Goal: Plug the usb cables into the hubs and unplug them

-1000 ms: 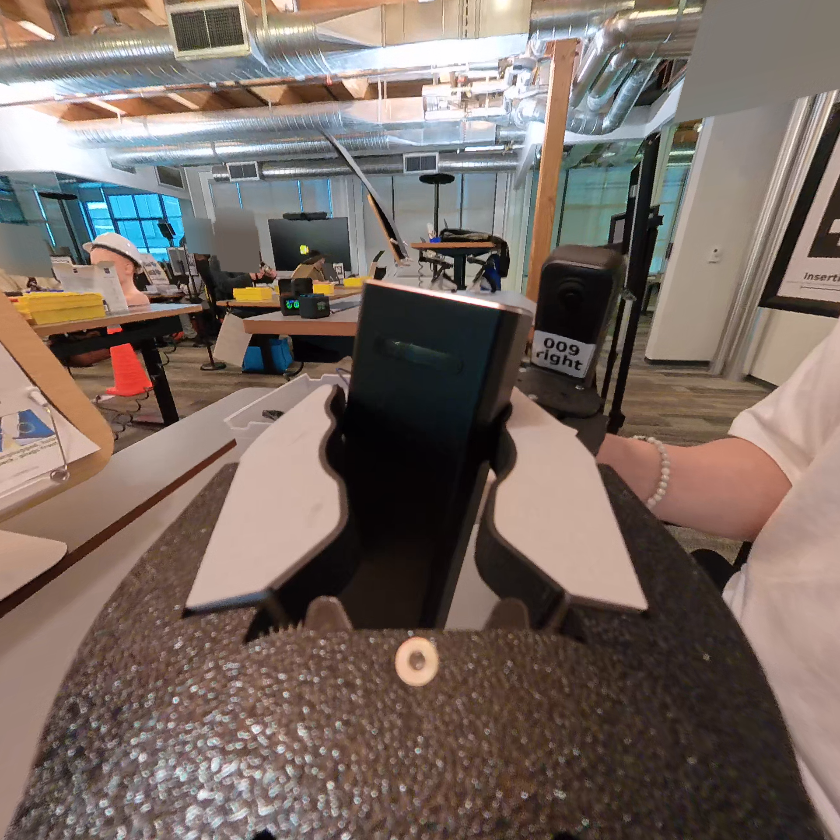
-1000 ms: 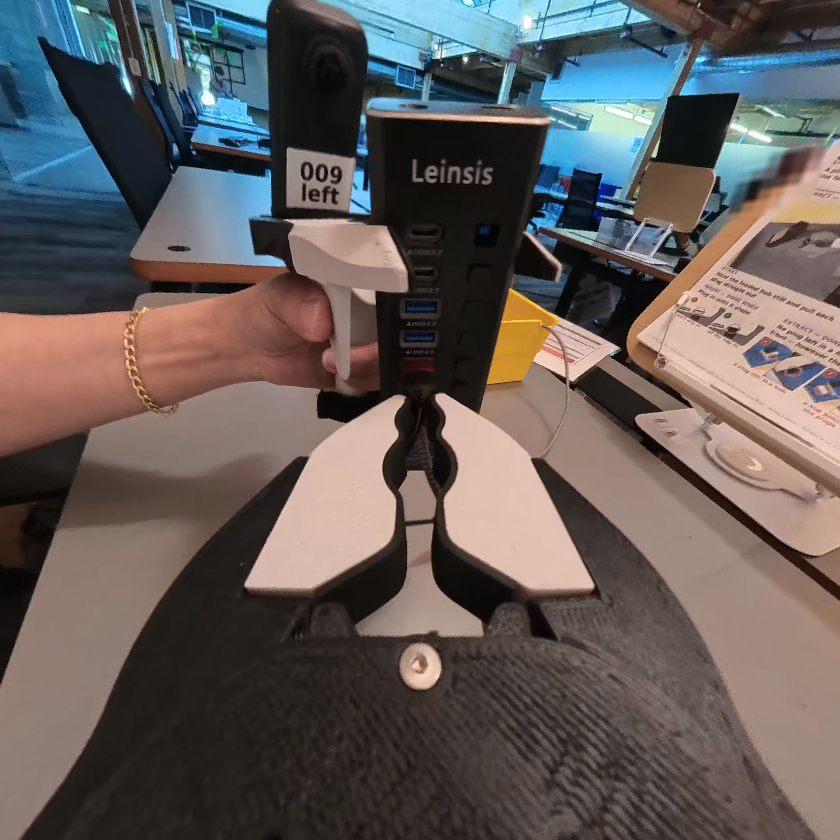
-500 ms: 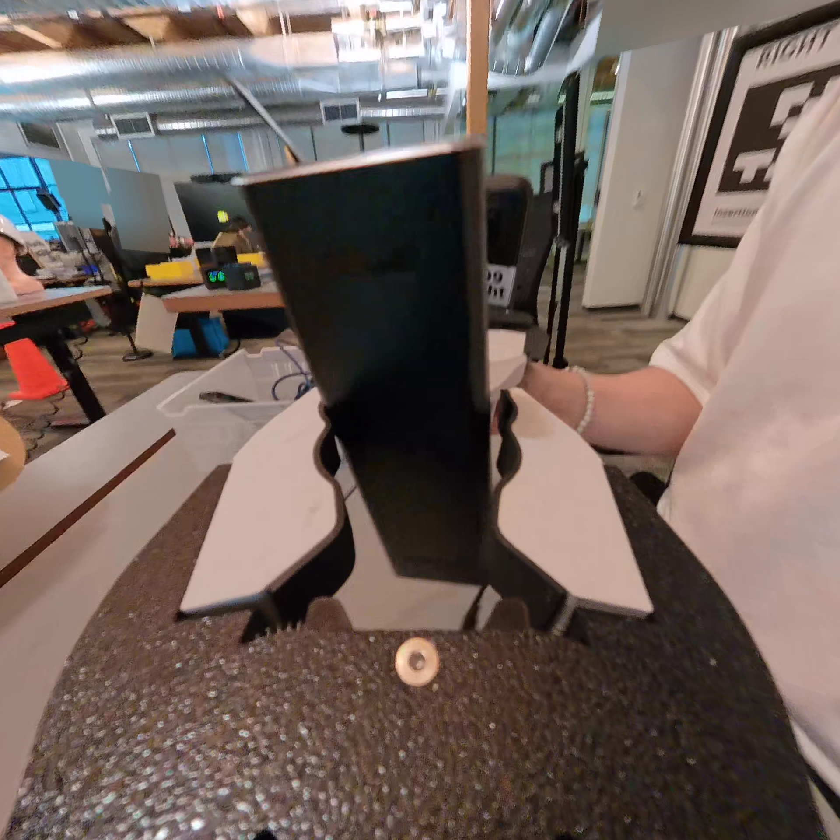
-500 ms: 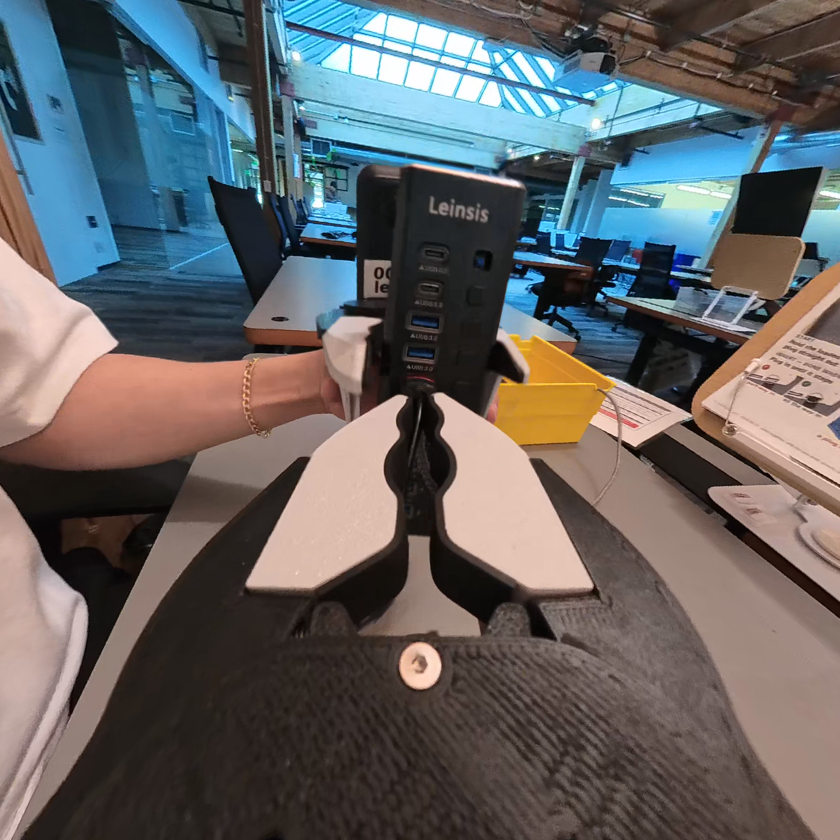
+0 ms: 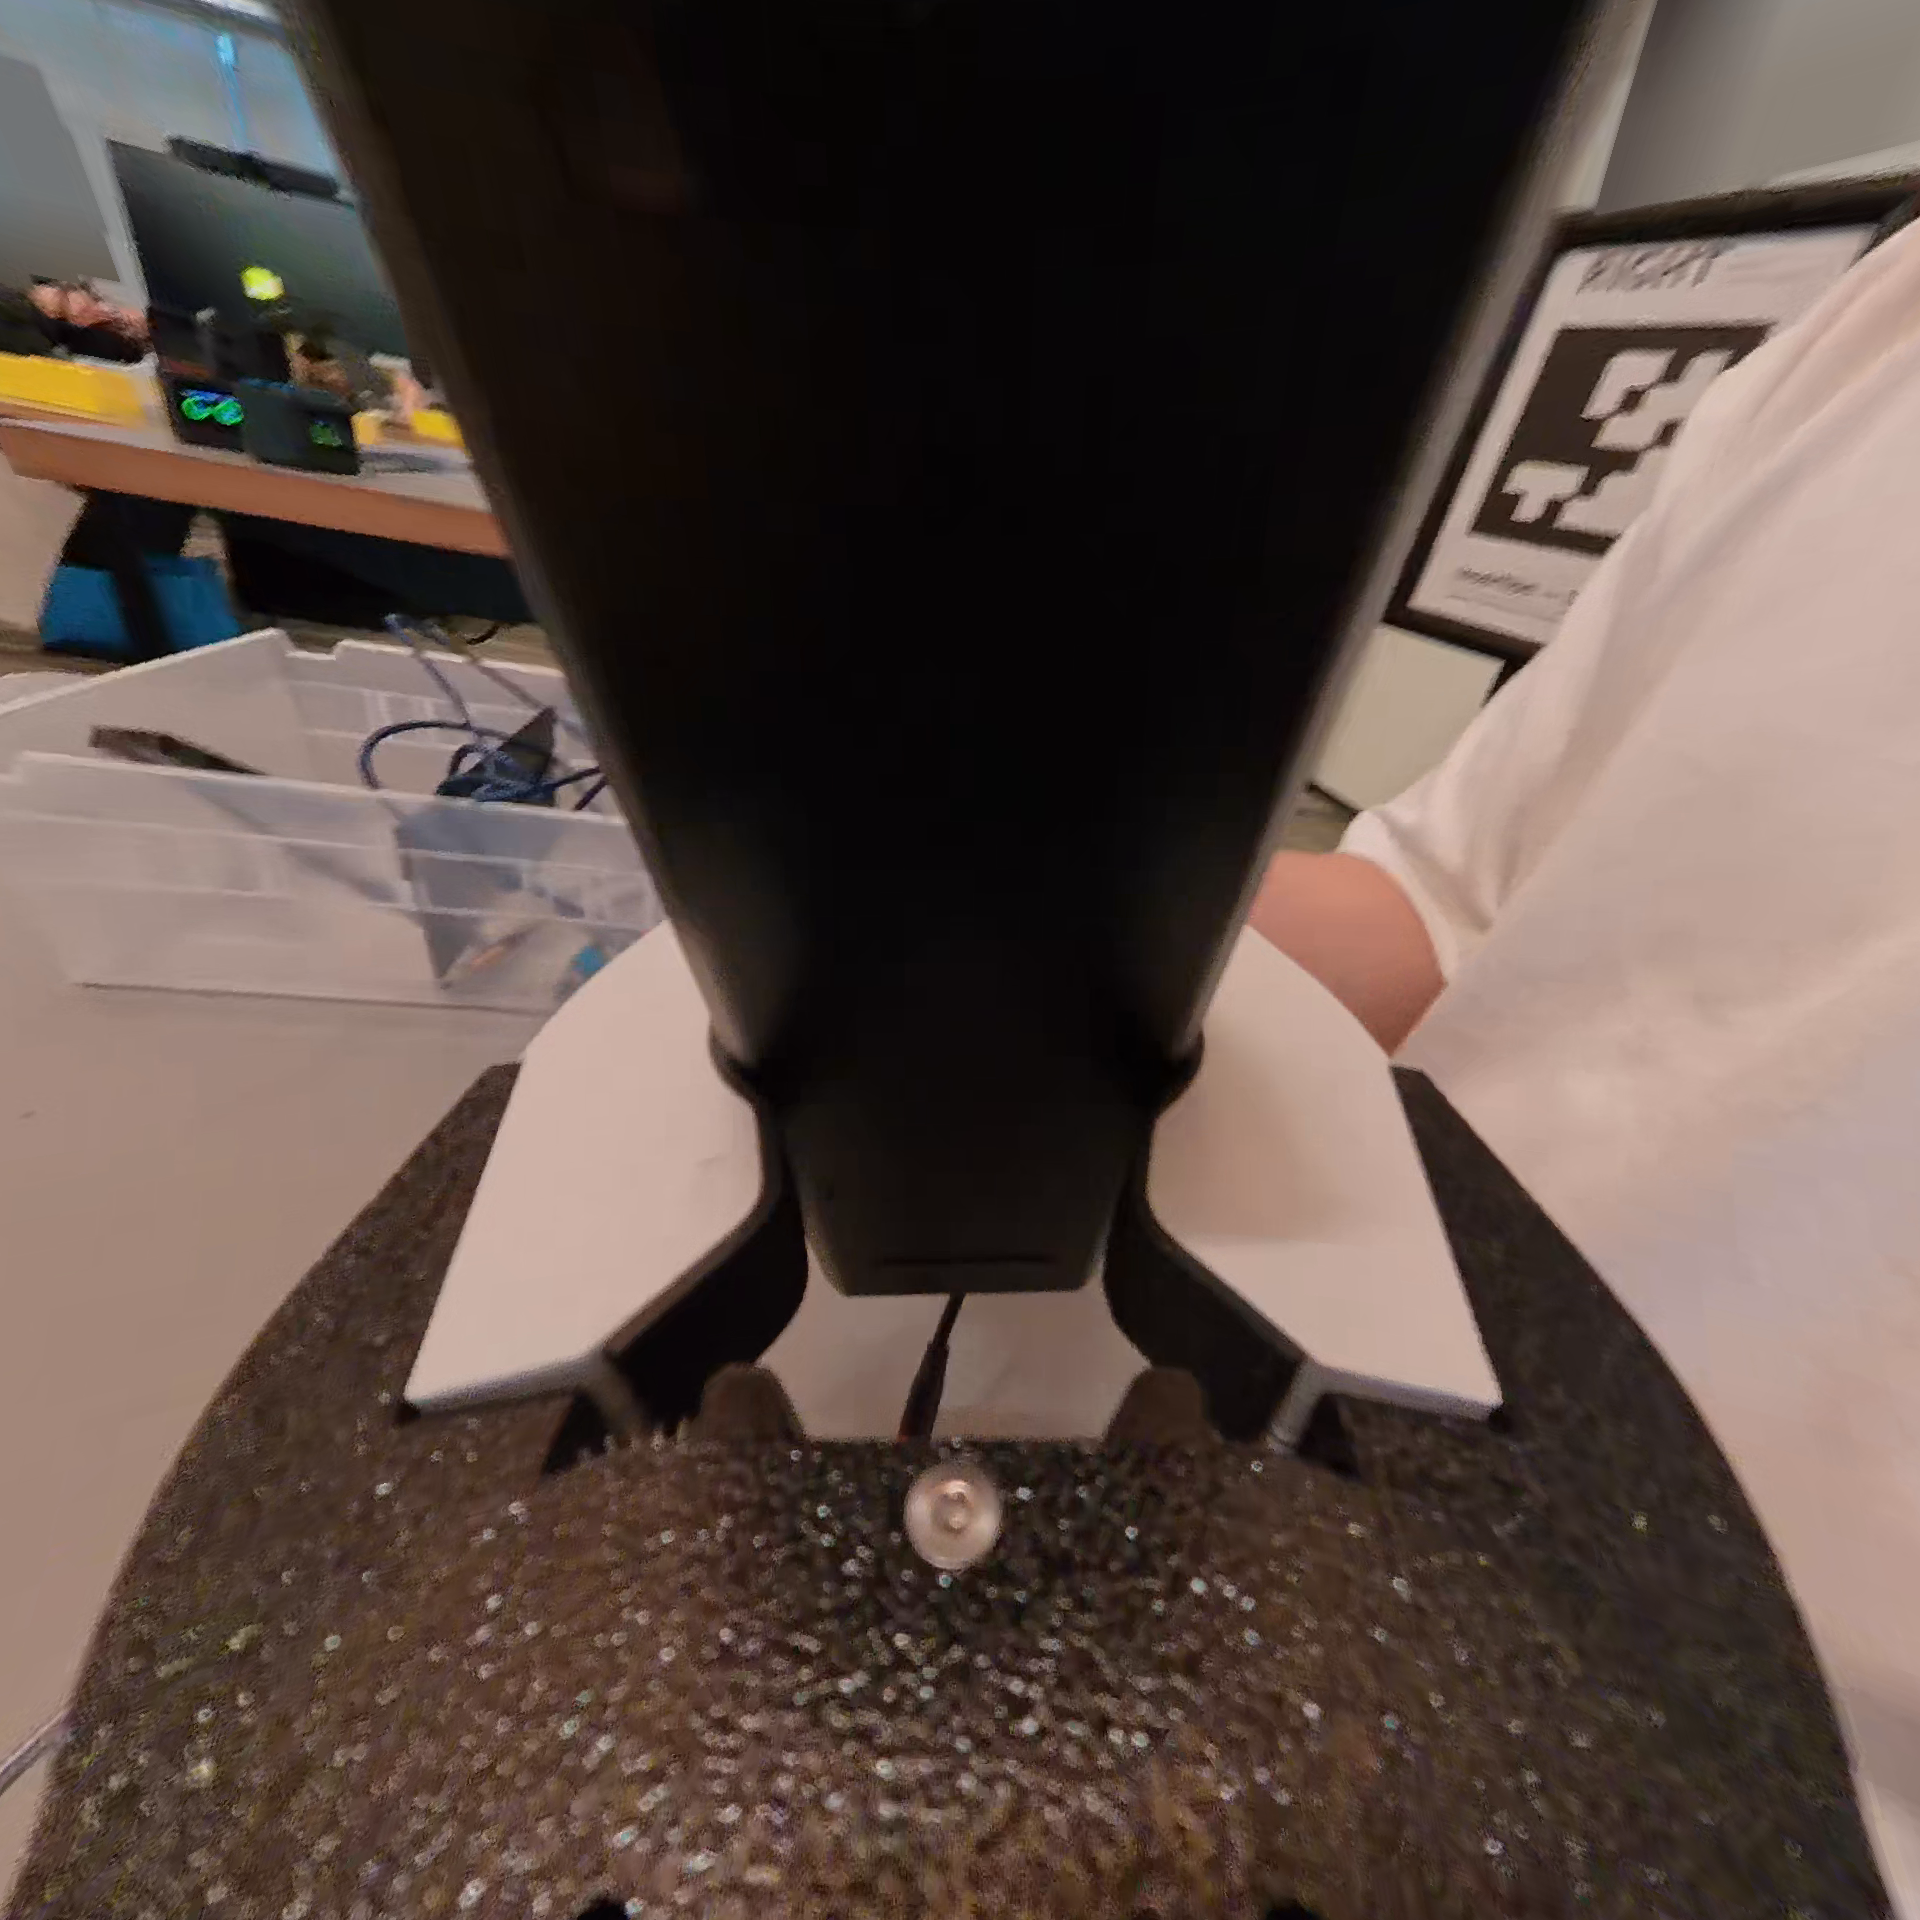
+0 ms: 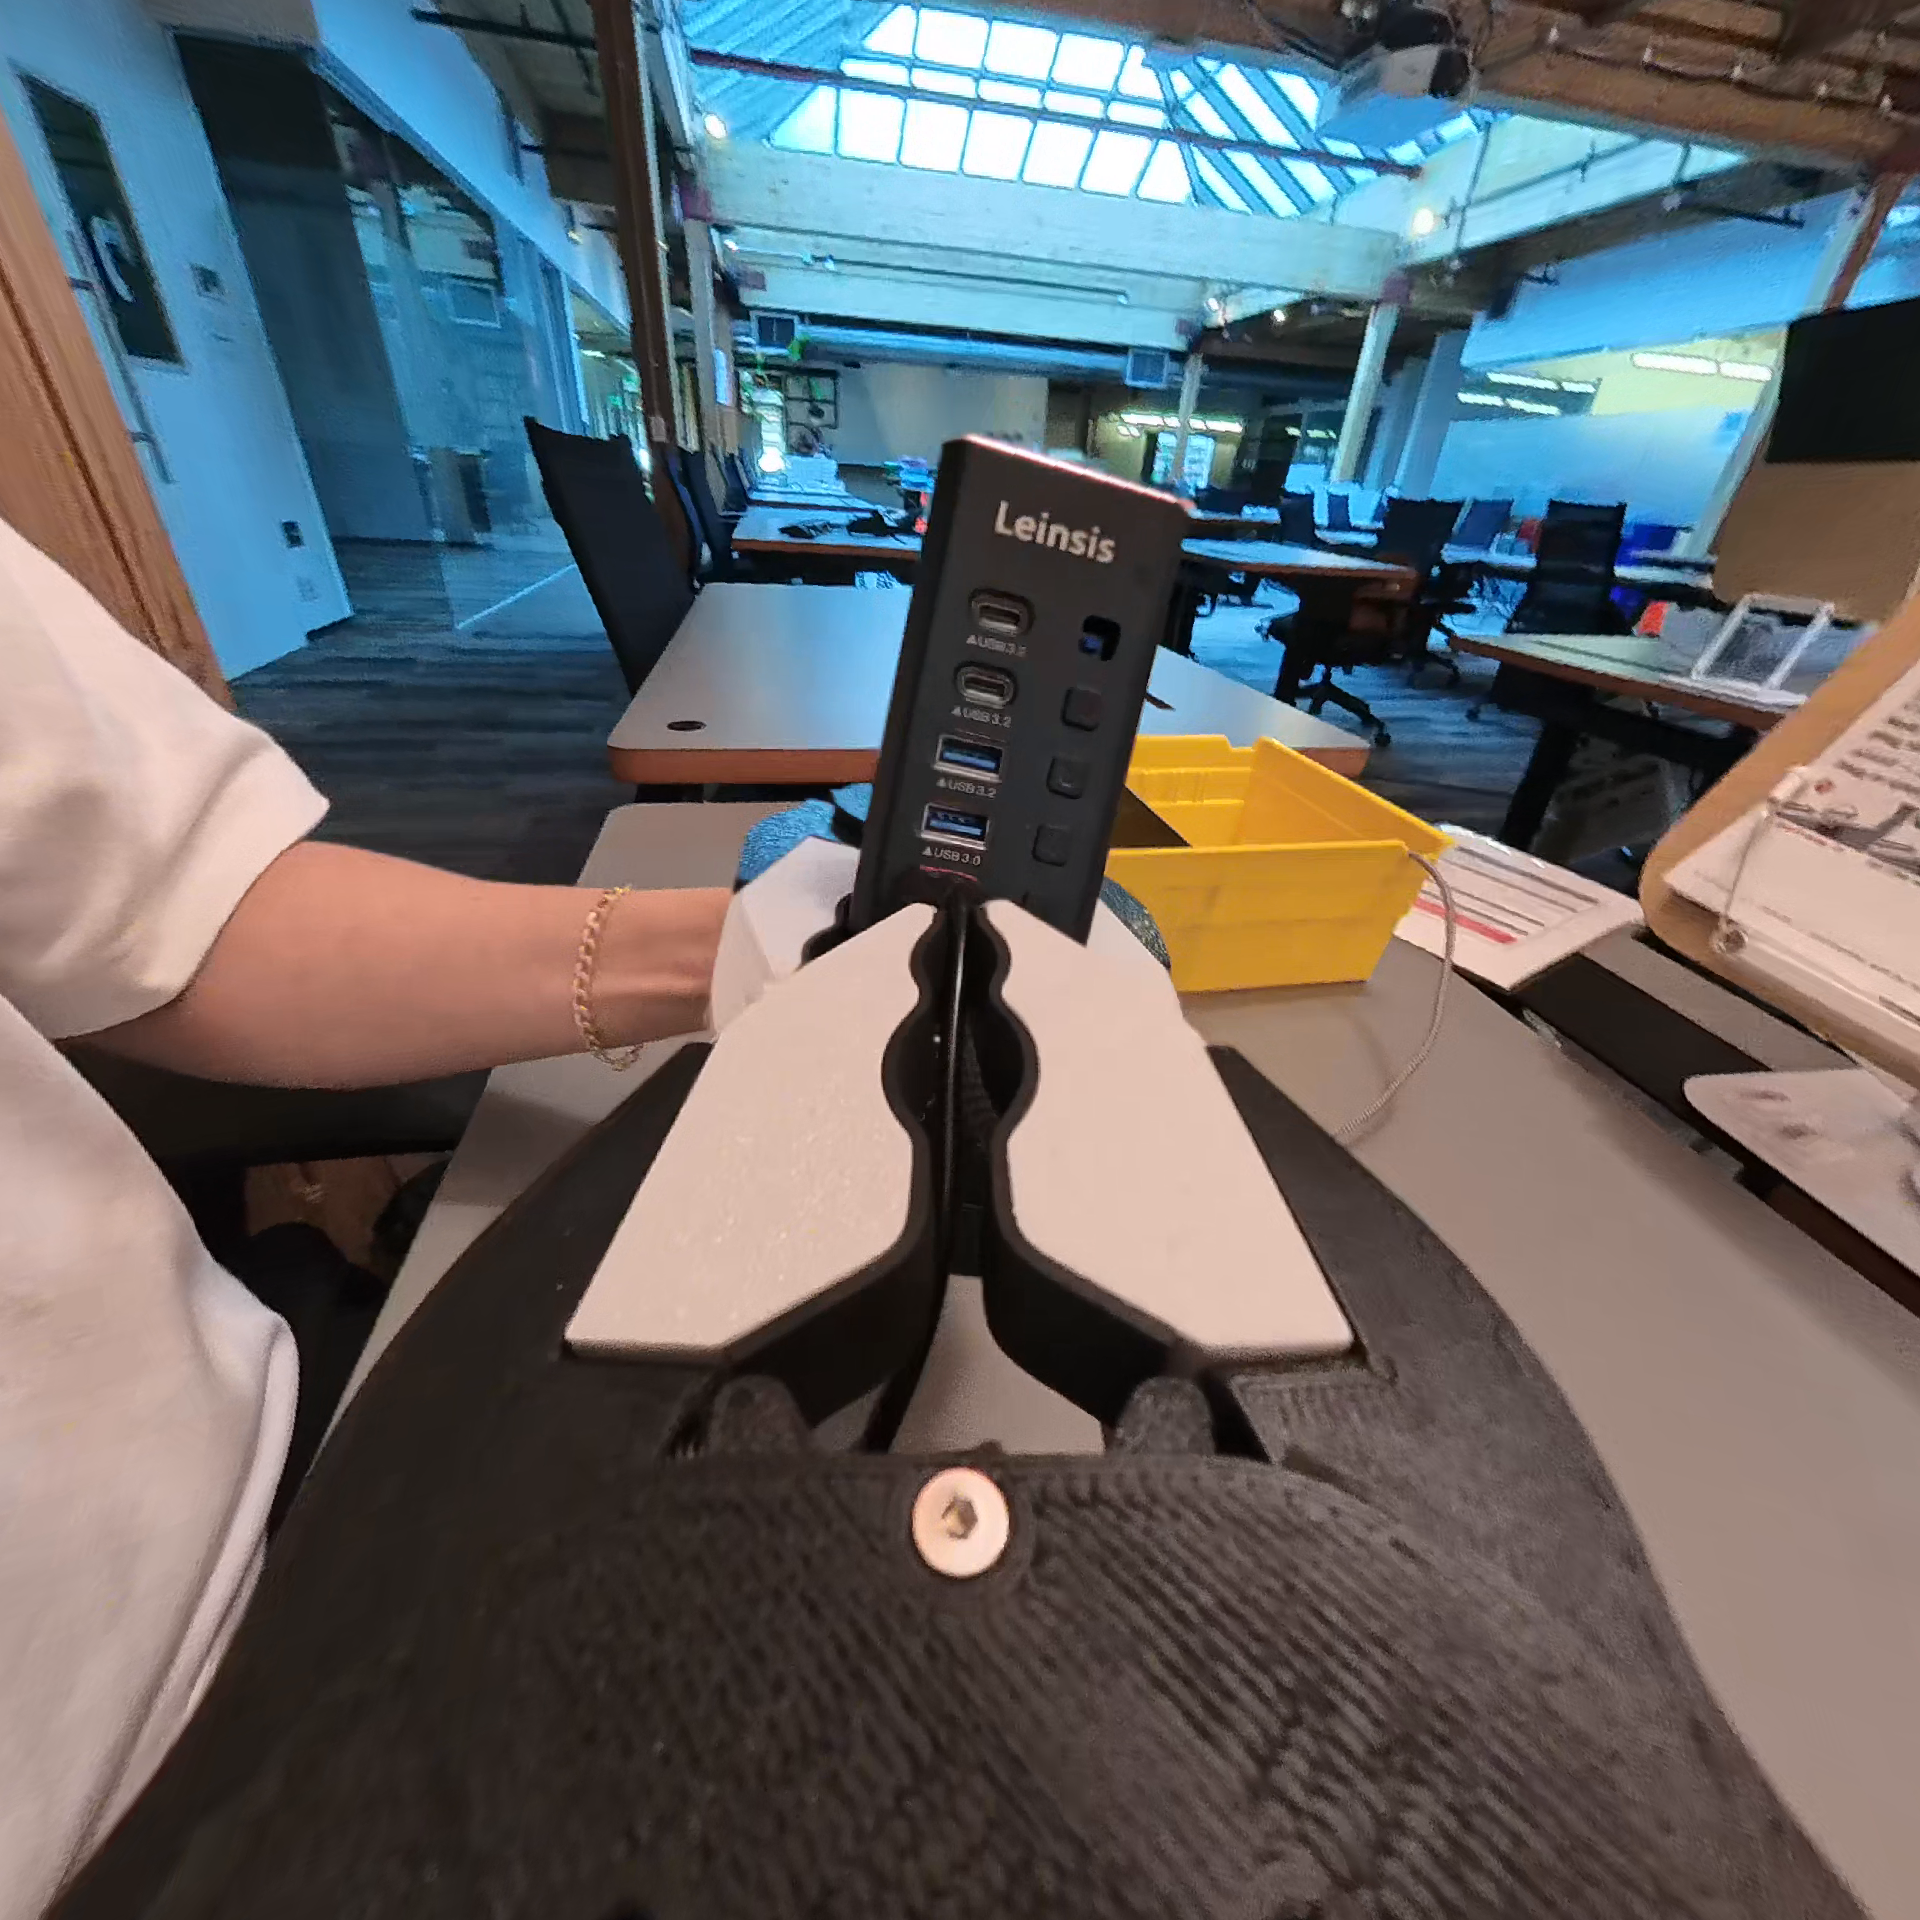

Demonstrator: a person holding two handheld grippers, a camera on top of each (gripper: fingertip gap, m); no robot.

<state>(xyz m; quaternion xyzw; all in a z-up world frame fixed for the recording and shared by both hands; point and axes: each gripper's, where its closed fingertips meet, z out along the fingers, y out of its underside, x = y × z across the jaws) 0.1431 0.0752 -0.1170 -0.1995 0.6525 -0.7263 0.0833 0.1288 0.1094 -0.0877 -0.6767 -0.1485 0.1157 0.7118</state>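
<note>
The black hub [image 6: 1023, 675] is held upright over the table [image 6: 1621, 1351] by the left tongs [image 5: 951, 1060], whose fingers [image 5: 613, 1195] are clamped on its lower end. In the left wrist view only its dark back is seen, blurred and cut off at the top. The right tongs [image 6: 954, 914] are closed narrowly on a thin black cable [image 6: 951, 1060] that meets the hub's lowest port; the plug itself is hidden behind the fingertips. Behind the hub, on the right, a yellow bin [image 6: 1268, 883] is seen; its contents cannot be made out. At far left in the left wrist view, a clear plastic bin [image 5: 312, 862] is seen with blue cables [image 5: 468, 738] inside.
</note>
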